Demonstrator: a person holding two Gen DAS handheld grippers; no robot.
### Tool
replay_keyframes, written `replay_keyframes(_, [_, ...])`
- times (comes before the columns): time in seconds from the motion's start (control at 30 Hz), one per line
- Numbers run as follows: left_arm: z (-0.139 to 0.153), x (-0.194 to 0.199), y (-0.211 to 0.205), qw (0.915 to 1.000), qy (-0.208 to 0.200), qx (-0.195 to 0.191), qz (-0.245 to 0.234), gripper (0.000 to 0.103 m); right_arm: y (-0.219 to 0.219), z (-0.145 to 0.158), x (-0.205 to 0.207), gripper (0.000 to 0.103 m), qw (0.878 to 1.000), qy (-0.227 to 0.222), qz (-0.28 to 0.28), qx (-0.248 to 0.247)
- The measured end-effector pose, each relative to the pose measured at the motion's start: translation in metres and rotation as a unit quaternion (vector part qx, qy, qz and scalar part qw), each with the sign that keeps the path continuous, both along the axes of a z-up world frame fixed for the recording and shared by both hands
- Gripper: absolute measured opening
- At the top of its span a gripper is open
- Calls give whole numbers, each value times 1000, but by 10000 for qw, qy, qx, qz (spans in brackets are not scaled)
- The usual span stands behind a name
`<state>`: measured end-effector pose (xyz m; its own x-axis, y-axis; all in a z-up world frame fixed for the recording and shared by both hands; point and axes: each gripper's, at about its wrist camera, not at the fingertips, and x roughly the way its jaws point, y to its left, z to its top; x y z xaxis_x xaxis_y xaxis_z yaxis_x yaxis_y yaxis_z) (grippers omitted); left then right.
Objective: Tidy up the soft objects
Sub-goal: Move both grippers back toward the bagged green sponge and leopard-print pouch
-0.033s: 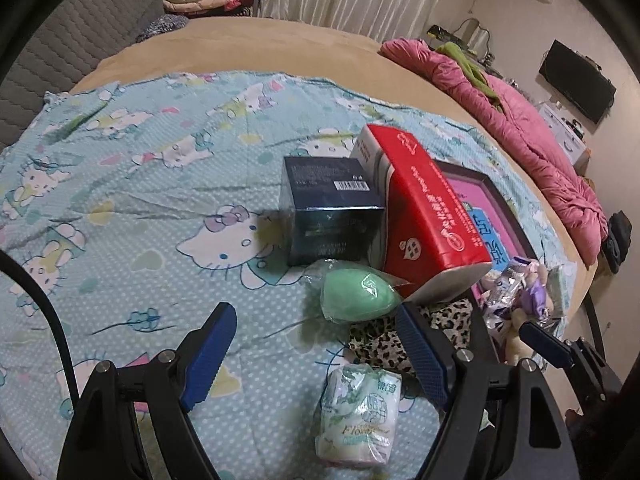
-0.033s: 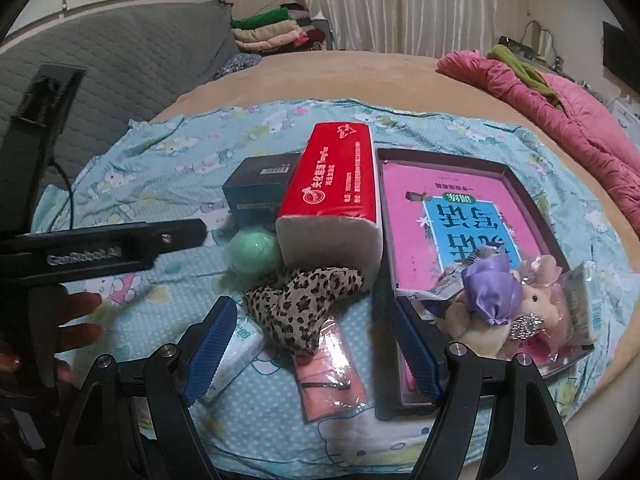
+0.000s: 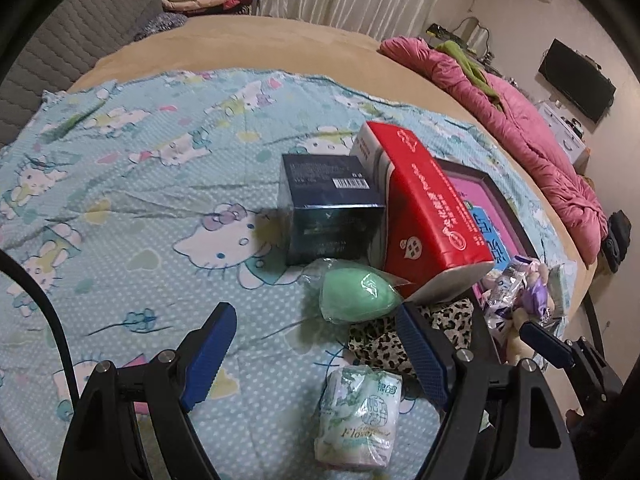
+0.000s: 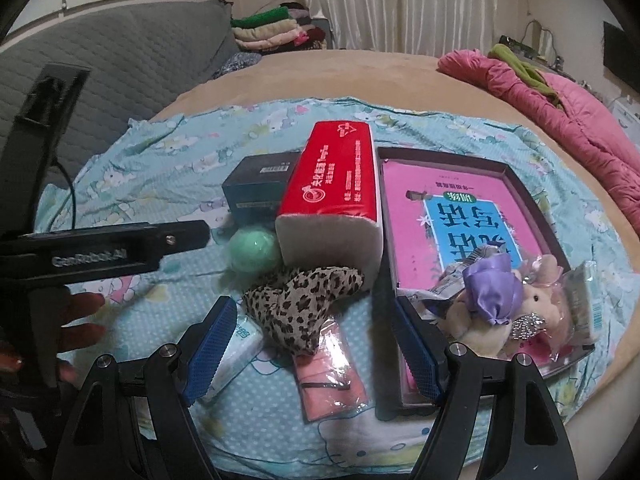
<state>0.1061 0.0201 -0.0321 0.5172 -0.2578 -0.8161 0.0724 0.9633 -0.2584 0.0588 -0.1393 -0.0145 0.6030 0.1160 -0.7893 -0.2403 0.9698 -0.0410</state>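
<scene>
Cartoon-print sheet [image 3: 120,184] over bed; left gripper [image 3: 316,344] wide open, empty, tissue pack [image 3: 360,416] just below, probably lengthwise between fingers; right gripper [image 4: 316,344] likewise agape, empty

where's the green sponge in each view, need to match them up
Left wrist: the green sponge, in clear wrap, lies just right of centre, before the dark box.
Right wrist: the green sponge sits left of centre, partly hidden by the tissue pack.
Shared landmark: the red tissue pack, right beside the sponge in both.
</scene>
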Motion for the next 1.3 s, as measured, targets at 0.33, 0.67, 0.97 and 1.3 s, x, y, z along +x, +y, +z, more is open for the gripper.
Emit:
replay_keyframes(0.33, [-22,20,-12,9993,205,-52,-319,81,6,-15,9,80,9998,147,70,-71])
replay_keyframes(0.67, [-39,35,-13,9981,400,-227,-413,81,18,-30,20,80,9993,192,189,-266])
replay_keyframes(0.97, [-49,44,-12,9961,518,-511,-505,81,30,-48,33,76,9976,209,342,-558])
replay_keyframes(1.3, [-56,57,-13,9953,526,-594,-547,81,23,-59,43,24,9979,321,391,-399])
